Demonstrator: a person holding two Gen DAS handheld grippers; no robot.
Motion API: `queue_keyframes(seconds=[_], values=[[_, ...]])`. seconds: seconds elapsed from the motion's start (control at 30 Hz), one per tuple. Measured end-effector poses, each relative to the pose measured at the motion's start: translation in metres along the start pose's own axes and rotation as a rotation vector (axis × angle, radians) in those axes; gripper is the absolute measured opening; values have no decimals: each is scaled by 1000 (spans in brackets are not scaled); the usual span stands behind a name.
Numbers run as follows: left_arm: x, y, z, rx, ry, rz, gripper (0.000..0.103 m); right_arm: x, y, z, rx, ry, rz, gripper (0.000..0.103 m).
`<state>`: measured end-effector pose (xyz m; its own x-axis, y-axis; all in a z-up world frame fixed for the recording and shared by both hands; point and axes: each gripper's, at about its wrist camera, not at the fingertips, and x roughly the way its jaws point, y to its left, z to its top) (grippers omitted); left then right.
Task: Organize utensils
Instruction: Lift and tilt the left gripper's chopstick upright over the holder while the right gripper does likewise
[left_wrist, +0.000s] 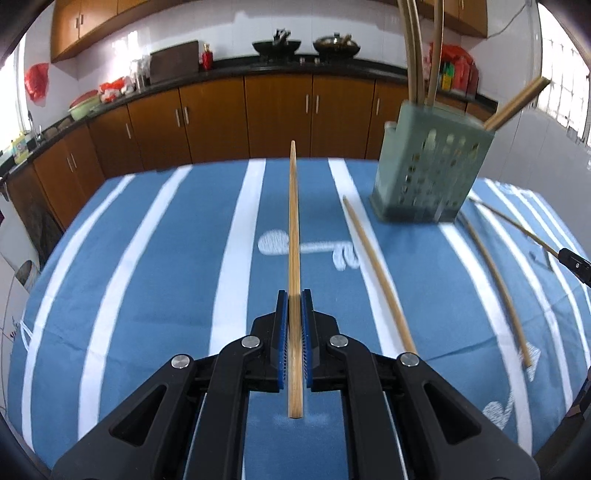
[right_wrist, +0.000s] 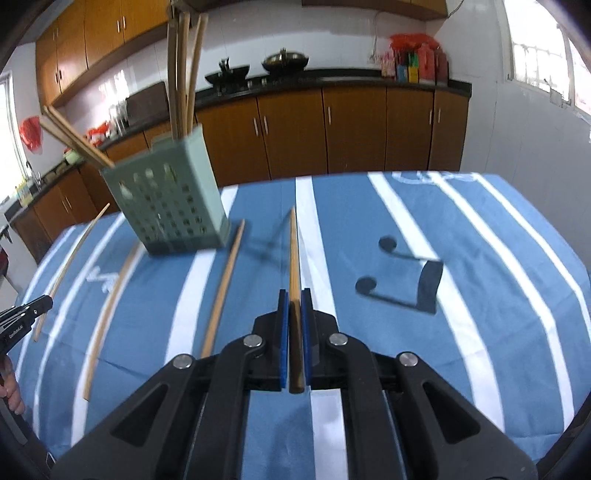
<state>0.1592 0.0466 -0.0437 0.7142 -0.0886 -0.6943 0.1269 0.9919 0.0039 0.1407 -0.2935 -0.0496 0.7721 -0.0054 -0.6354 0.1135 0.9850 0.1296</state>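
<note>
Home kitchen, seen across a cloth-covered table.
Far wall lined with brown wooden base cabinets (left_wrist: 277, 114) under a black countertop (left_wrist: 314, 68), more cabinets (right_wrist: 107, 33) overhead, white tiled wall between. Two dark woks (left_wrist: 276, 46) on a stove, red bags and bottles (right_wrist: 413, 61) at far right, sink tap (right_wrist: 31, 171) at far left, bright window (right_wrist: 535, 51) right.

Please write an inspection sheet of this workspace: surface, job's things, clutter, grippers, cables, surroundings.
Surface: blue striped tablecloth.
Job's things: green holder with chopsticks standing in it; two loose chopsticks lying on the cloth near it.
Clutter: nothing seen.
Grippers: left gripper shut on one chopstick; right gripper shut on another chopstick.
Cables: nothing seen.
Surroundings: brown kitchen cabinets, pots on the counter.
</note>
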Motion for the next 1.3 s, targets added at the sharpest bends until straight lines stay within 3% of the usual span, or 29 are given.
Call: queue_keyframes(seconds=[0.2,0.5,0.67,0.9,1.3], values=[[-16,2,10,0,-38,-16,7,-18,-4,13,13,-62,9,8],[7,3,1,4,62,-28,7,-22,-6,14,21,-76,9,8],[9,6,2,-2,73,-16,7,-23,-6,15,21,-85,9,8],[-3,9,10,0,36,0,7,-24,-7,19,24,-99,11,8],[-39,5,32,-9,-102,0,7,-40,-7,29,30,-158,17,8]])
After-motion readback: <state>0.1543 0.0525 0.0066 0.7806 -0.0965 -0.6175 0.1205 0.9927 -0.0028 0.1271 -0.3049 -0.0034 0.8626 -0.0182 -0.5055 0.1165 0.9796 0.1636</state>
